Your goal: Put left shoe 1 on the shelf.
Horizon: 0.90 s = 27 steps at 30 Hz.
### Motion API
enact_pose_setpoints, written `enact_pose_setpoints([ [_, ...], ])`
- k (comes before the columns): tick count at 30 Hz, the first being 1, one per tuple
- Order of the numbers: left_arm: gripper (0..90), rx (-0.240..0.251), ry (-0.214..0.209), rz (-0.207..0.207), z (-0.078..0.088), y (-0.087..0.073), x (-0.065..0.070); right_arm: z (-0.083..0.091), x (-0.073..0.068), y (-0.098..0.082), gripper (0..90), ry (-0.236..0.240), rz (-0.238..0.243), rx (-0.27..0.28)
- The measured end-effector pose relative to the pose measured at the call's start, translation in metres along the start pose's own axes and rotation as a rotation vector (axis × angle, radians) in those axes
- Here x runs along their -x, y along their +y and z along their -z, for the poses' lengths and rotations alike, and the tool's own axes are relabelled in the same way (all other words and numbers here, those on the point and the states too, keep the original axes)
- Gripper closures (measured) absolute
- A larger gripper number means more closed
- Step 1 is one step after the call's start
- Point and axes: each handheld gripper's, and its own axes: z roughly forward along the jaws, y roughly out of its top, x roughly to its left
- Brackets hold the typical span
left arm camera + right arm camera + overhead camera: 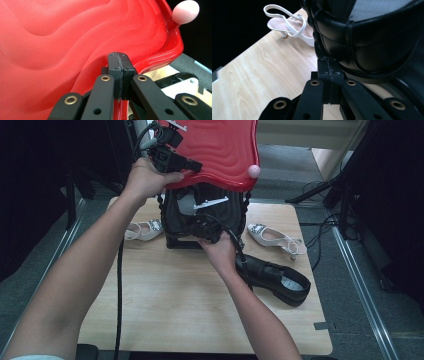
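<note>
A glossy red wavy lid with a pink knob is tilted up over a black bag-like case with braided cords at its sides. My left gripper is shut on the lid's lower rim, with the knob at the far corner. Under the lid, my right gripper points into the case. In the right gripper view that gripper is shut at the bottom edge of a black stitched shoe with a grey lining, which hangs above the wooden table.
On the table a white strappy sandal lies left of the case and its mate lies to the right. A second black shoe lies at the right, by my right forearm. Dark stands and cables flank the table.
</note>
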Motion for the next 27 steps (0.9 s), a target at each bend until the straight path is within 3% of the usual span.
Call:
enact_pose_setpoints([
  [3,90.0,0.0,0.001,0.0,0.0,0.0,0.0,-0.006,-0.002,0.005,90.0,-0.006,-0.006,0.005],
  [10,90.0,0.014,-0.005,0.001,0.0,-0.001,0.0,-0.021,0.002,0.009,90.0,0.031,-0.07,0.008],
  [13,90.0,0.014,-0.005,0.006,-0.001,-0.001,0.0,-0.025,0.0,0.007,90.0,0.047,-0.067,0.012],
  [16,90.0,0.008,-0.009,0.019,0.0,-0.001,-0.002,-0.02,-0.004,0.005,90.0,0.084,-0.075,0.017],
  [22,86.6,0.012,-0.008,0.035,0.005,-0.001,-0.003,-0.006,-0.01,-0.005,90.0,0.096,-0.019,0.009],
  [25,84.0,0.017,-0.034,0.039,0.013,0.0,0.001,0.003,-0.006,-0.017,88.3,0.118,-0.039,0.019],
  [27,82.0,0.019,-0.046,0.034,0.016,0.0,0.004,0.008,-0.003,-0.022,81.4,0.133,-0.065,0.011],
])
